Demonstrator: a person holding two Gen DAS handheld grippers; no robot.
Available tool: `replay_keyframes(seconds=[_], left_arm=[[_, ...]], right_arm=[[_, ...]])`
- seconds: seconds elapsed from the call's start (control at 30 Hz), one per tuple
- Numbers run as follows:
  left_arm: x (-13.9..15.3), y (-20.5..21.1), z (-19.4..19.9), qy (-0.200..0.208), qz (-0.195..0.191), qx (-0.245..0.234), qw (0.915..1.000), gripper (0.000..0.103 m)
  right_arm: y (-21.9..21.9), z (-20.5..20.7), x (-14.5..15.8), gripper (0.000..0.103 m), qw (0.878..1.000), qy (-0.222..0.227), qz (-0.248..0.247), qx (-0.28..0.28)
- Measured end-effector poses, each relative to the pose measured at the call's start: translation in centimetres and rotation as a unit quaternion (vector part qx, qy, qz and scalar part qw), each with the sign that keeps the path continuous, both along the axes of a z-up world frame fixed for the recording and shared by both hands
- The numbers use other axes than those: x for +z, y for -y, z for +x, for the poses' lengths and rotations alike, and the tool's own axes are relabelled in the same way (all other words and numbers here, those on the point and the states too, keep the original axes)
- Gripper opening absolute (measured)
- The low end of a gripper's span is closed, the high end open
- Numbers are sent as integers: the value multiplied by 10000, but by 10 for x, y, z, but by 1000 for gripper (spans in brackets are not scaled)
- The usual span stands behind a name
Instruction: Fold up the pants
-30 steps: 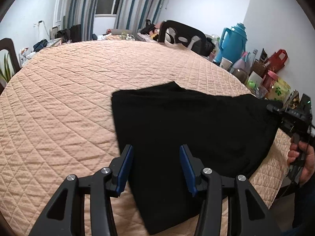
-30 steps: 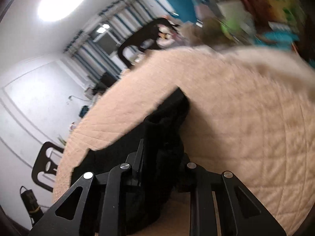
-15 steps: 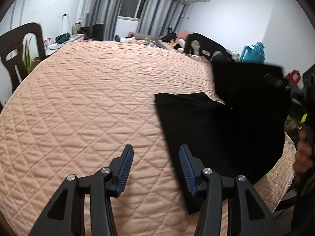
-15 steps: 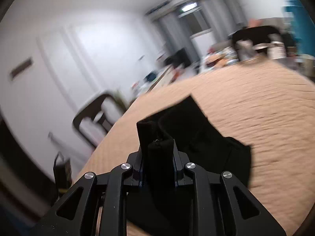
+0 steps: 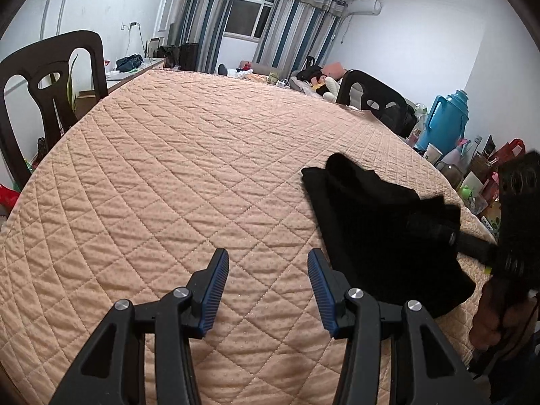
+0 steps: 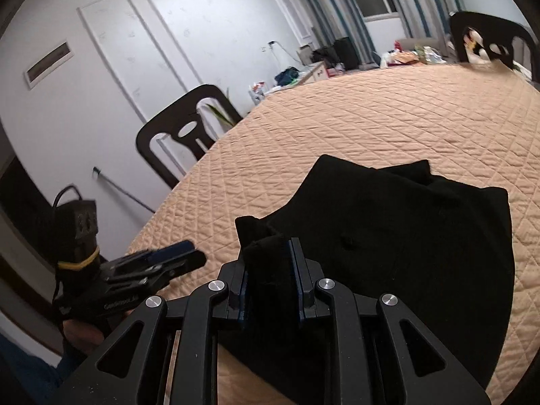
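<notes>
Pants [image 6: 405,236]: black, bunched near the counter's [image 5: 168,168] edge, one corner lifted.
Right gripper [image 6: 270,270]: jaws pinching a fold of the pants.
Left gripper [image 5: 268,283]: jaws spread, hovering over bare quilted cover beside the pants.

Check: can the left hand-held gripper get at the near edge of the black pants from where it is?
Probably yes. The left hand-held gripper is open over bare quilt, and the black pants lie just to its right with nothing between. The right hand-held gripper is shut on a fold farther right.
</notes>
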State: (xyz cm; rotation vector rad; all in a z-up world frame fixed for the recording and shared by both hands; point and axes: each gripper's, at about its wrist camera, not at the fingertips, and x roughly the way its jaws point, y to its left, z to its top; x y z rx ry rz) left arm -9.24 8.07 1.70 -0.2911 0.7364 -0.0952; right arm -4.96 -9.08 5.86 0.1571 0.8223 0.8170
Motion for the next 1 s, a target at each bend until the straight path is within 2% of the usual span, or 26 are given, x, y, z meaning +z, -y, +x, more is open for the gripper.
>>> replay_keyframes(seconds=[0.13, 0.2, 0.3, 0.4, 0.53, 0.63, 0.7, 0.73, 0.8, 0.83, 0.93, 1.0], left_arm=[[1, 0, -1, 3, -6, 23, 10000, 51], [1, -1, -3, -1, 4, 29, 10000, 51], [2, 0, -4, -1, 22, 27, 10000, 51], [5, 1, -5, 34, 49, 22, 10000, 51], [10, 5, -3, 95, 61, -51, 9999, 51], [16, 15, 1, 168, 55, -209, 9996, 51], [20, 25, 4, 200, -75, -426, 9989, 51], [21, 30, 6, 205, -144, -530, 9983, 51], [22, 42, 12, 213, -190, -726, 9970, 51], [23, 49, 16, 216, -161, -805, 9964, 51], [27, 66, 31, 227, -48, -1002, 9947, 51], [31, 75, 43, 268, 40, -1117, 9934, 51]], right_arm=[[-14, -8, -27, 21, 9987, -135, -350, 351], [-10, -8, -31, 22, 9991, -99, -205, 361], [-7, -6, -29, 30, 9990, -234, -58, 382], [-9, -16, -18, 41, 9987, -100, -137, 479], [1, -30, 5, 42, 9976, 228, 133, 643], [23, -30, 12, 42, 9981, 500, 217, 285], [45, -23, 6, 42, 9984, 490, 88, -249], [56, -17, 0, 42, 9975, 418, -99, -559], [69, -6, -22, 39, 9938, -14, -587, -945], [73, -3, -33, 31, 9932, -215, -678, -924], [76, -6, -24, 31, 9957, -108, -649, -655], [80, -2, -16, 31, 9952, 62, -676, -712]])
